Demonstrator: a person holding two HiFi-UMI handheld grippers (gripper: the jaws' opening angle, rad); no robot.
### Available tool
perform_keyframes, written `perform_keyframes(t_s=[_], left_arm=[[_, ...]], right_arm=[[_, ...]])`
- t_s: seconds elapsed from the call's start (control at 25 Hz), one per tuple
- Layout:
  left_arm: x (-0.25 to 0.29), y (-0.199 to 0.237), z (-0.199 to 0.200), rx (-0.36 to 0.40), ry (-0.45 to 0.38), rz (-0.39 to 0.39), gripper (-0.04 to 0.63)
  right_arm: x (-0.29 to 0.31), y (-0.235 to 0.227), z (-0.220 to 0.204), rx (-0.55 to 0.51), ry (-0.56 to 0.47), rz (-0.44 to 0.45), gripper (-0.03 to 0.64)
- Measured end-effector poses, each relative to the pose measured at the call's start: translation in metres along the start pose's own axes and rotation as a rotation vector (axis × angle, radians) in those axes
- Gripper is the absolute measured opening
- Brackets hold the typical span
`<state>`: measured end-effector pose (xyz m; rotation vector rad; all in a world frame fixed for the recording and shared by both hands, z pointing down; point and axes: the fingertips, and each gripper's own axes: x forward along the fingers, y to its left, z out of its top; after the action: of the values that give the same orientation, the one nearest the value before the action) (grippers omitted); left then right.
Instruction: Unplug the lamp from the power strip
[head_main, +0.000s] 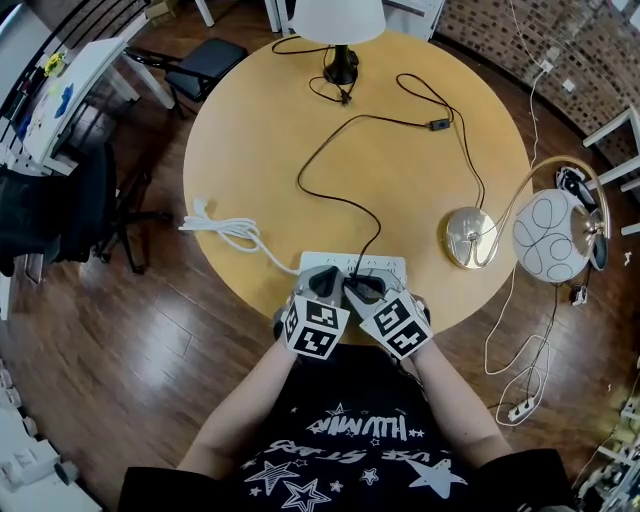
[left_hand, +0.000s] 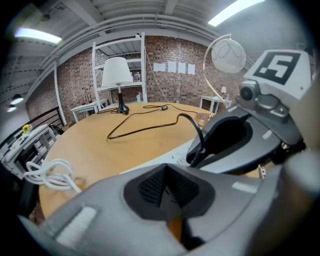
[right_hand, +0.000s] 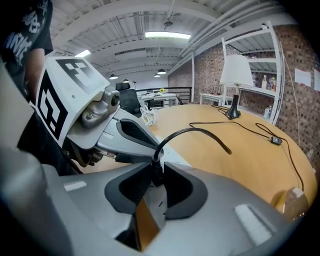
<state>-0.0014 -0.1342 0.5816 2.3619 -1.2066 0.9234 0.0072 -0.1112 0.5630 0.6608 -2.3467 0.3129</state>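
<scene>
Right gripper (right_hand: 155, 186): jaws are closed on the black plug (right_hand: 156, 169), which is held upright between them.
Left gripper (left_hand: 166, 185): jaws are shut together with nothing between them; it is set just beside the right jaws, over the power strip (head_main: 352, 264), and is judged to be steadying it.
Progress: the plug is gripped but not yet drawn out of the strip; the pull is judged to be all that is left.
Cord (head_main: 330, 140): it is led ahead of the jaws to the lamp (head_main: 338, 20) at the far edge.
Surface: a round wooden table (head_main: 270, 150); a white cable (head_main: 225, 228) is bunched left of the left jaws, and a gold arc lamp (head_main: 550, 235) is seen right of the right jaws.
Room: brick wall (left_hand: 170, 50), white shelving (left_hand: 120, 50), dark wood floor (head_main: 150, 340).
</scene>
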Motion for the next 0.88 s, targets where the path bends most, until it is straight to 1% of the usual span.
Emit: perform_keyframes(t_s=[0.12,0.28,0.52,0.72,0.88], left_arm=[[-0.0002,0.0002,0.0002,0.0,0.0,0.002,0.005],[0.0002,0.0004,0.0001,-0.004,0.002,-0.001,0.005],[-0.0003,0.0003,-0.0002,-0.012,0.005,-0.004,0.005],[-0.0003,0.0006,-0.0002,-0.013,0.005,-0.006,0.005],[0.0002,-0.0003,-0.0001,-0.015,0.004,-0.004,0.005]], right_arm=[[0.0002,0.0008,0.0018,-0.021,-0.014,0.021,0.072],[-0.0015,0.0011,0.0009,-0.057,-0.022,0.007,0.066],[-0.0023,0.0017,0.0023,-0.057,-0.032,0.026,0.064],[-0.0004,0.0046,0.0006,-0.017,-0.059,0.049,0.064],[-0.0027,0.0029,0.0008,-0.028,-0.064,0.052,0.063]])
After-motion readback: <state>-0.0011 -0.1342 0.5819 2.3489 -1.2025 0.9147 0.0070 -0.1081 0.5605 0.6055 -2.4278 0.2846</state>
